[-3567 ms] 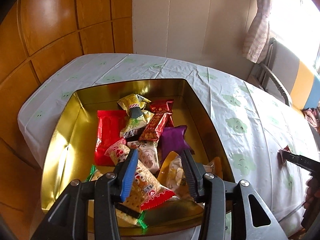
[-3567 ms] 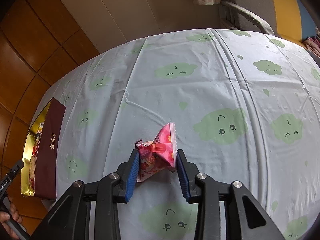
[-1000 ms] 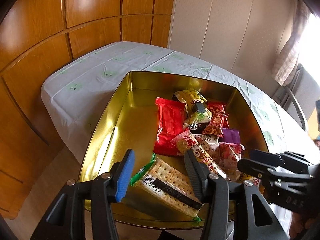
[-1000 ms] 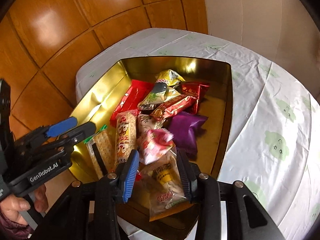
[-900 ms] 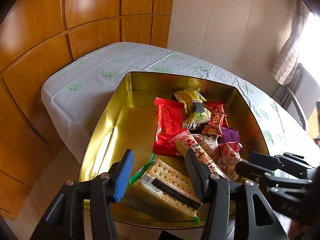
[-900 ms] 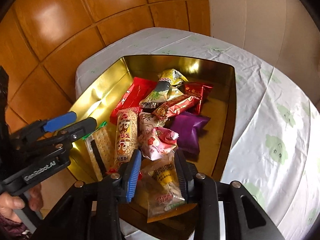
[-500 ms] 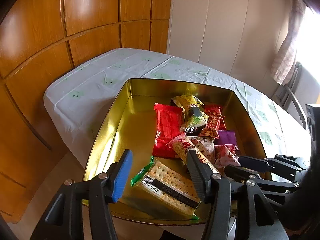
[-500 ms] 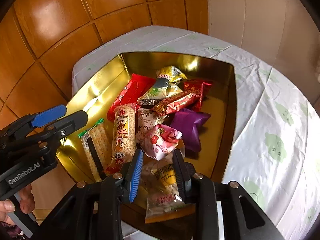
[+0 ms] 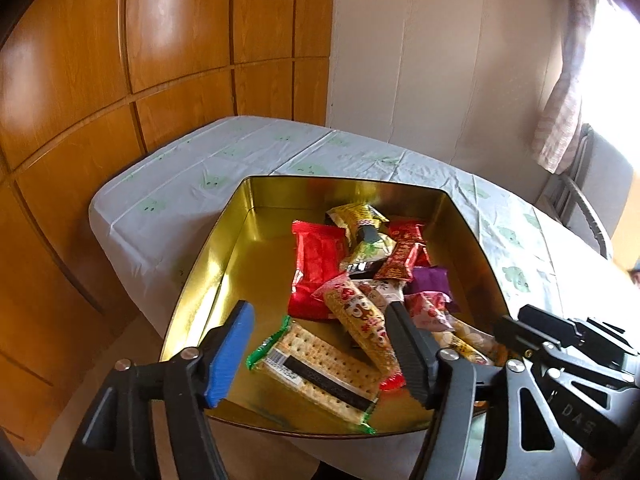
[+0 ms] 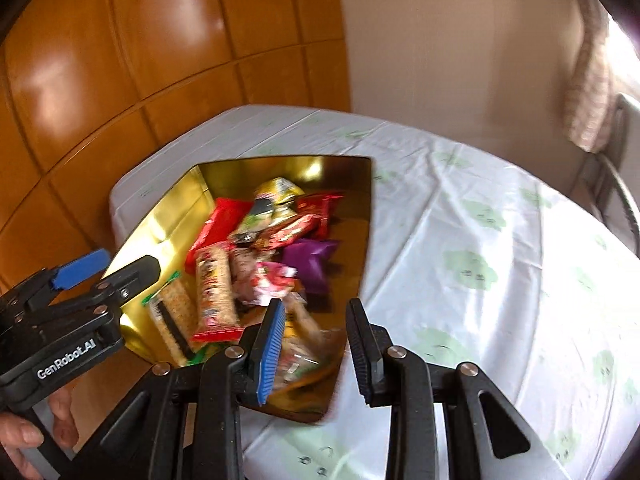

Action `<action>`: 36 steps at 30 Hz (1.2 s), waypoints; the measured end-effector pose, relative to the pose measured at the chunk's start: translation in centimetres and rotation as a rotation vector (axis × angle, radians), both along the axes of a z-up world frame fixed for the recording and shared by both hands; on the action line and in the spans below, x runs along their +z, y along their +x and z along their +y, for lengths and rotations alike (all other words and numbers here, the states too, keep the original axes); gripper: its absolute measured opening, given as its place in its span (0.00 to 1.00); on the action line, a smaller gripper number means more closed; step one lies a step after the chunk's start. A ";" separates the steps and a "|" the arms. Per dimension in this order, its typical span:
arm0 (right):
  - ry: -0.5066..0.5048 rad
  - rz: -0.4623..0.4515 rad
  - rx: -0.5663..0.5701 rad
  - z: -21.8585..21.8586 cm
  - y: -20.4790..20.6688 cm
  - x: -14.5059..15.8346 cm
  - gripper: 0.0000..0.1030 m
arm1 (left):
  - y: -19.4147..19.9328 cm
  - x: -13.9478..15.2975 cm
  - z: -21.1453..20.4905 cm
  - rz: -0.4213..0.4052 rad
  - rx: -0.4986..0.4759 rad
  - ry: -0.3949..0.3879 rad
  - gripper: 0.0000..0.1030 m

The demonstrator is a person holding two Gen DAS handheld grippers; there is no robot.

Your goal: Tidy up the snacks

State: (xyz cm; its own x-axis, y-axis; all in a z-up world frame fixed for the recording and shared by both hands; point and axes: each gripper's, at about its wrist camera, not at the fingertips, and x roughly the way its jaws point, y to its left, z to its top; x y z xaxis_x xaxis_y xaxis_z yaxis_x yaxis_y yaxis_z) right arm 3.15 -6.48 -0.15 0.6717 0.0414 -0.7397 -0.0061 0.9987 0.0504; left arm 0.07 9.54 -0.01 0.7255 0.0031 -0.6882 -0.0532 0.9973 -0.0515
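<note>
Room: wood-panelled wall (image 9: 120,80) on your left, pale wall and curtain (image 9: 560,120) on your right.
Surface: a table under a cloud-print tablecloth (image 10: 480,240), which the gold tin (image 9: 224,248) sits on.
Left gripper (image 9: 320,344): you hold it over the near edge of the tin, jaws spread wide, gripping nothing.
Cracker pack (image 9: 320,368): lies flat in the tin's near part, below the gap between your left jaws.
Snacks: red packet (image 9: 316,260), long biscuit pack (image 9: 360,320), purple pouch (image 10: 312,260) and pink pack (image 10: 272,280) are all piled inside the tin.
Right gripper (image 10: 316,352): you hold it above the tin's near right corner, jaws parted and empty; this view is blurred.
</note>
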 end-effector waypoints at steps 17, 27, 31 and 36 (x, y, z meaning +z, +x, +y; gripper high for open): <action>-0.024 -0.022 -0.077 -2.0 -2.1 0.1 0.33 | -1.3 0.8 -2.6 -0.052 -0.019 0.046 0.93; -0.031 -0.028 -0.067 -1.7 -2.3 0.3 0.35 | -1.4 1.1 -2.5 -0.060 -0.001 0.057 0.99; -0.033 -0.029 -0.065 -1.7 -2.3 0.3 0.36 | -1.4 1.0 -2.4 -0.058 0.001 0.056 0.99; -0.040 -0.032 -0.060 -1.4 -2.3 0.3 0.36 | -1.4 1.0 -2.4 -0.060 0.005 0.059 0.99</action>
State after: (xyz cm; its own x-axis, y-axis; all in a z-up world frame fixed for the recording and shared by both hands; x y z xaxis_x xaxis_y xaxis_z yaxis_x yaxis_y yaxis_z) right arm 0.82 -7.90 0.15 0.6954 -0.0287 -0.7180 0.0524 0.9986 0.0109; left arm -1.31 7.17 1.00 0.7651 0.0458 -0.6423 -0.0563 0.9984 0.0040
